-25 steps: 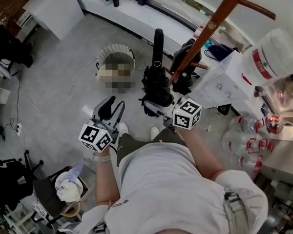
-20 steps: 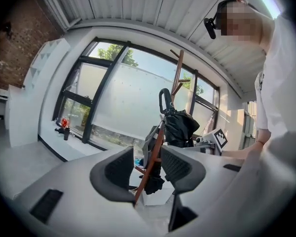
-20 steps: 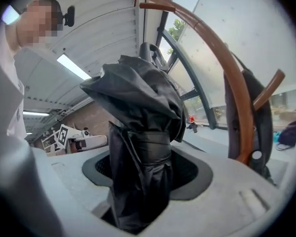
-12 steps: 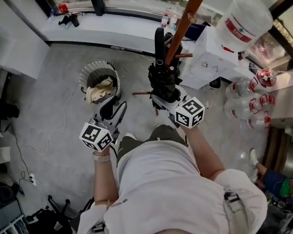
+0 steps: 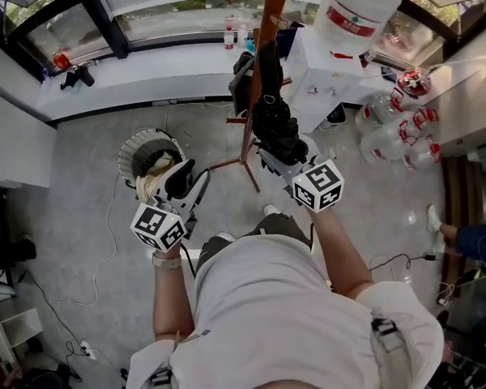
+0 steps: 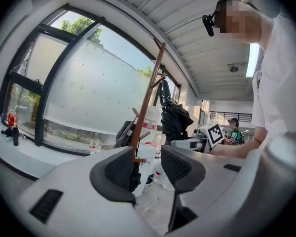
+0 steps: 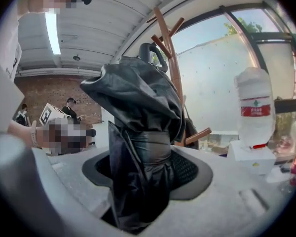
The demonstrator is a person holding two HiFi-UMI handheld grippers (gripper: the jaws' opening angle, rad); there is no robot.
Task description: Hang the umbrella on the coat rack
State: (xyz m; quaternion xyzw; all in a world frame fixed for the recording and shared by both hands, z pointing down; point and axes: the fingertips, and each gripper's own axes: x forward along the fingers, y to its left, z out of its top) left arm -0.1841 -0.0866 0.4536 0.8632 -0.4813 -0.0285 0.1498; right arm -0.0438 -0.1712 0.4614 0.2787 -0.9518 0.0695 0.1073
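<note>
In the head view my right gripper (image 5: 282, 154) is shut on the folded black umbrella (image 5: 271, 108), about halfway along it. The umbrella stands upright, its curved handle on top, close against the brown coat rack pole (image 5: 269, 14). The right gripper view shows the umbrella (image 7: 138, 132) wedged between the pads of that gripper (image 7: 143, 169), with the coat rack (image 7: 170, 58) and its pegs just behind. My left gripper (image 5: 189, 174) is open and empty, off to the left of the rack. Its own view looks between the left gripper's (image 6: 148, 164) jaws at the coat rack (image 6: 148, 98) and the umbrella (image 6: 175, 120).
A round waste bin (image 5: 150, 156) with crumpled paper stands just beyond the left gripper. A water dispenser with a large bottle (image 5: 352, 10) is right of the rack, with spare bottles (image 5: 385, 132) on the floor. A dark bag (image 5: 241, 75) hangs on the rack. A white window ledge (image 5: 146, 67) runs behind.
The person has turned, and both grippers swung round with them. The umbrella, still gripped, now sits upright against the rack pole. The left gripper stays open.
</note>
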